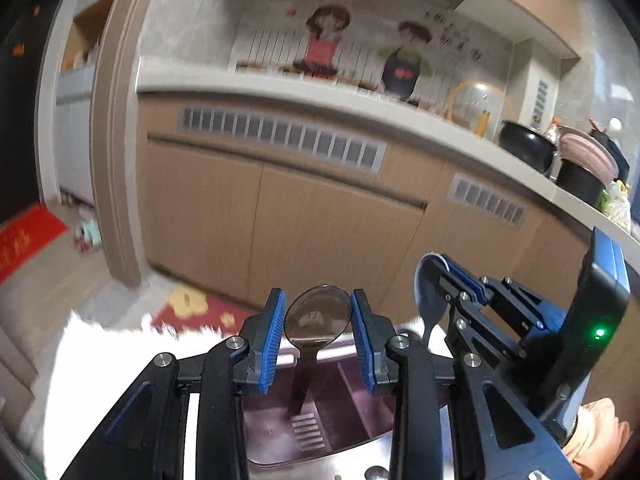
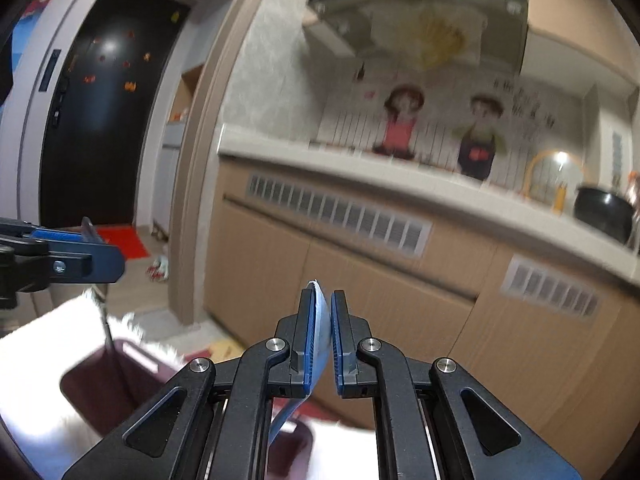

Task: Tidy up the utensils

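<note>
With your left gripper (image 1: 319,316) clenching the metal spoon (image 1: 318,317) and your right gripper (image 2: 330,344) the blue spoon (image 2: 320,336) above the maroon utensil tray (image 1: 320,412), lower each handle-first into its own compartment.

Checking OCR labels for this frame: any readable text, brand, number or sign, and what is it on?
No text can be read in either view.
Dark characters on the wall decal, right of the cartoon figures: too blurred to read.
Yellow pattern on the red floor mat: may be characters, not legible.
Small stickers on the black door: shapes only.
Left claw, right claw, spoons and purple organizer: no markings visible.
</note>
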Demonstrator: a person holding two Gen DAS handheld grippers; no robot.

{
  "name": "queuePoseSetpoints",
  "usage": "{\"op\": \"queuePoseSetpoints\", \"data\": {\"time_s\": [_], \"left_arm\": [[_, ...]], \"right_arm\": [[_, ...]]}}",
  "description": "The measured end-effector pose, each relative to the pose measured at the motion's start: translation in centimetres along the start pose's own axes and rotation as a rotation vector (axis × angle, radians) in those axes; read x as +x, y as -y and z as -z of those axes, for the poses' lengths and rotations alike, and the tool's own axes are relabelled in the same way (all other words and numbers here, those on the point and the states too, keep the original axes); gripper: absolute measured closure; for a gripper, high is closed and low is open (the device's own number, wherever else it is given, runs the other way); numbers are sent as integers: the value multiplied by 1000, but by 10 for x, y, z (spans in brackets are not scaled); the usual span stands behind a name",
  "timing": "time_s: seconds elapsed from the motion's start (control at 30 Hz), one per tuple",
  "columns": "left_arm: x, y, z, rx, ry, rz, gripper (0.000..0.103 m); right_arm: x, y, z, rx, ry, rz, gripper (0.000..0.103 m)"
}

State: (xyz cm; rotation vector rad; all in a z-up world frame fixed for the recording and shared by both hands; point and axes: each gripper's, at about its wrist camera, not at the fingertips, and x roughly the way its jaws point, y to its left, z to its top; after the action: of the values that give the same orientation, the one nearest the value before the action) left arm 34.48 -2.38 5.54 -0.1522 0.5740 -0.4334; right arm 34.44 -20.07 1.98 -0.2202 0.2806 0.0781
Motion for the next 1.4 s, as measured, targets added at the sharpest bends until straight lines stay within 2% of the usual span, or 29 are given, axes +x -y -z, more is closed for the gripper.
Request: {"op": "queuePoseSetpoints", "data": {"time_s": [0.1,0.2,0.33,0.5,0.6,0.7,0.93,1.0,1.13,1.27,1.4], "left_arm": [[13,-5,12,-16,-53,-6,71],[12,-10,20,-24,-66,-11,58],[-7,-12,28,-8,-45,-22,46],[-33,-13,41,17,-42,-43,39],[-44,-14,54,41,-82,-44,37],[-49,-12,75,94,-156,-18,36],[-30,6,135,271,-391,37,36],[-23,9,145,306,-436,43,38],[-6,9,155,328,-516,44,58],[7,12,163,376,-562,13,59],[18,9,161,361,-585,3,59]], "right_arm": [[8,6,19,62,-81,-69,93],[10,16,27,142,-156,-143,87],[1,22,30,167,-178,-166,76],[-31,24,31,190,-196,-184,54],[-52,19,36,198,-235,-205,54],[-73,11,49,180,-293,-208,52],[-107,2,94,166,-394,-211,50],[-113,4,107,179,-422,-221,50],[-123,9,124,197,-451,-225,50],[-133,10,140,171,-472,-232,48],[-137,8,151,141,-484,-246,48]]}}
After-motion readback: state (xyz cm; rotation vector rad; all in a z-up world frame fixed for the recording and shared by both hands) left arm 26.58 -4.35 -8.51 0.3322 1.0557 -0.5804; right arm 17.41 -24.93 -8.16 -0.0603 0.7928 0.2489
